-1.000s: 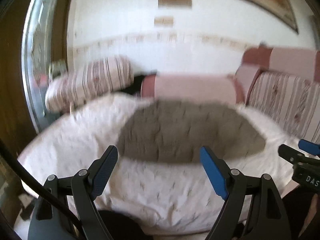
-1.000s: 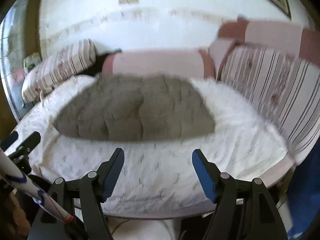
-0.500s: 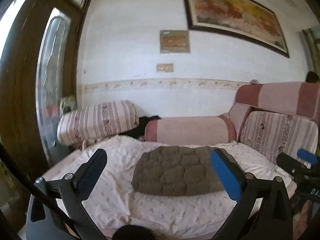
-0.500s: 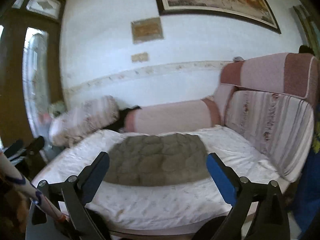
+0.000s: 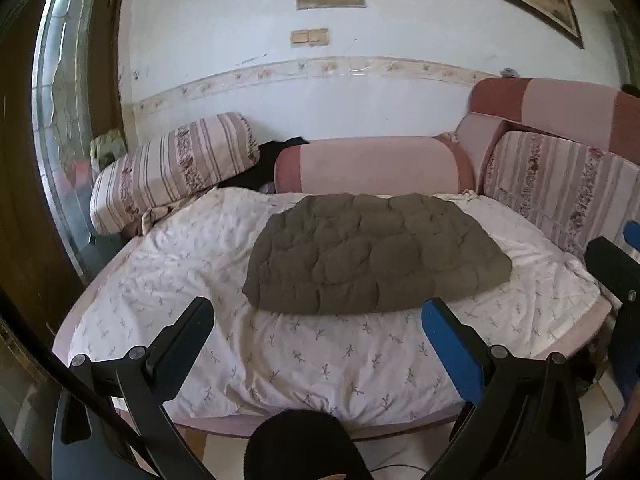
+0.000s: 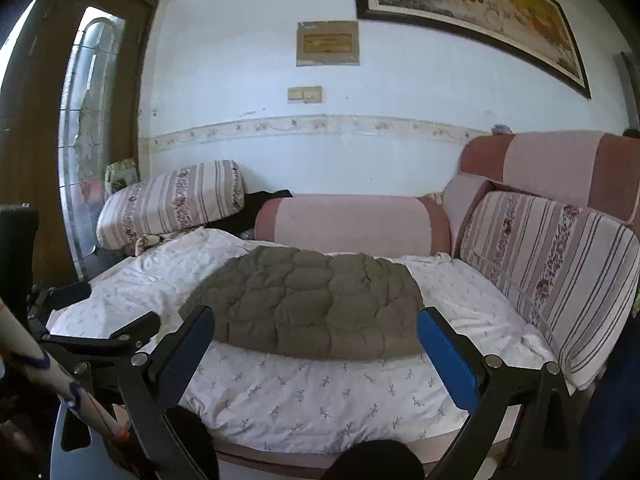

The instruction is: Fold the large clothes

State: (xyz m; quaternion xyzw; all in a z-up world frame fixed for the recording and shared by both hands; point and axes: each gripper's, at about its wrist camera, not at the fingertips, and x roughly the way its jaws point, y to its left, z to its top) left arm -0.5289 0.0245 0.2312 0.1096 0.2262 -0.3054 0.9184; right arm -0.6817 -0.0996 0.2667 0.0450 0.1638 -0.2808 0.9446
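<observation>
1. A quilted grey-brown garment (image 5: 372, 256) lies folded into a flat, puffy bundle on the bed sheet (image 5: 320, 364); it sits in the middle of the left wrist view and just below centre in the right wrist view (image 6: 308, 312).
2. The sheet is white with a small sprig print and covers a sofa bed; it is rumpled toward the left of the frame.
3. The left hand-held gripper (image 5: 316, 332) fills the bottom of its own view, fingers spread wide and holding nothing, hovering short of the bundle's near edge.
4. The right hand-held gripper (image 6: 312, 344) is also spread wide and empty at the bottom of its view, its blue pad (image 6: 448, 364) showing on the right finger.
5. Part of the right hand-held gripper shows at the right edge of the left wrist view, and the left one shows at the lower left of the right wrist view.
6. Behind the garment a pink bolster (image 5: 372, 164) runs along the wall, with a striped pillow (image 5: 176, 168) at centre left.
7. Striped back cushions (image 6: 552, 276) stand at the right of the frame.
8. A framed painting (image 6: 472, 4) hangs at the upper right, a small plaque (image 6: 328, 44) beside it.
9. A wooden door with a glass pane (image 6: 88, 128) takes the left side.
</observation>
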